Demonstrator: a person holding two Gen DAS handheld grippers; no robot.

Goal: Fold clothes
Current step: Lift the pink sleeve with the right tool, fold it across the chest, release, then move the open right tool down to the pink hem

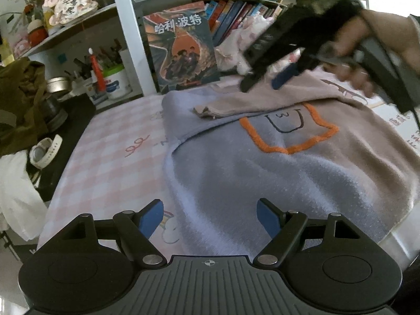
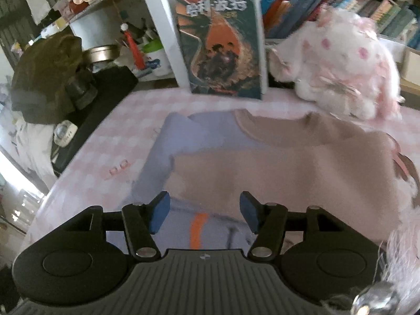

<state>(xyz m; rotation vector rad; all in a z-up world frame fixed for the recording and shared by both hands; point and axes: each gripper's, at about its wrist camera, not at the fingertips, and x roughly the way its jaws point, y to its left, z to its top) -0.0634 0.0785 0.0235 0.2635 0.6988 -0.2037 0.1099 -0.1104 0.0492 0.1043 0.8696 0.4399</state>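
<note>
**A:** Sweater, fleecy, half blue-grey and half tan, lies front-up on a pink checked cover, an orange-outlined motif on its chest. One tan sleeve is laid across the upper chest, cuff pointing left.

**B:** And the tools?

**A:** Left gripper hangs over the lower blue part of the garment, jaws spread wide, nothing between them. Right gripper, seen from its own camera, is likewise spread apart and empty above the tan sleeve; in the left view it is blurred, a hand on its handle.

**B:** How would the cloth handle?

**A:** By its look, soft, thick and limp: light enough to lift by a pinch, but it will sag and drag rather than hold a line. The nap should give the blue pads good grip, so slipping seems unlikely. Bunching is the greater risk.

**B:** Where to take hold?

**A:** At an edge, I judge: a hem corner, cuff or shoulder seam, where one layer can be pinched cleanly. A grab mid-panel would gather both layers.

**B:** How far along is the folding?

**A:** One sleeve lies folded in; the body lies open. A book and plush toy stand just behind the collar.
</note>
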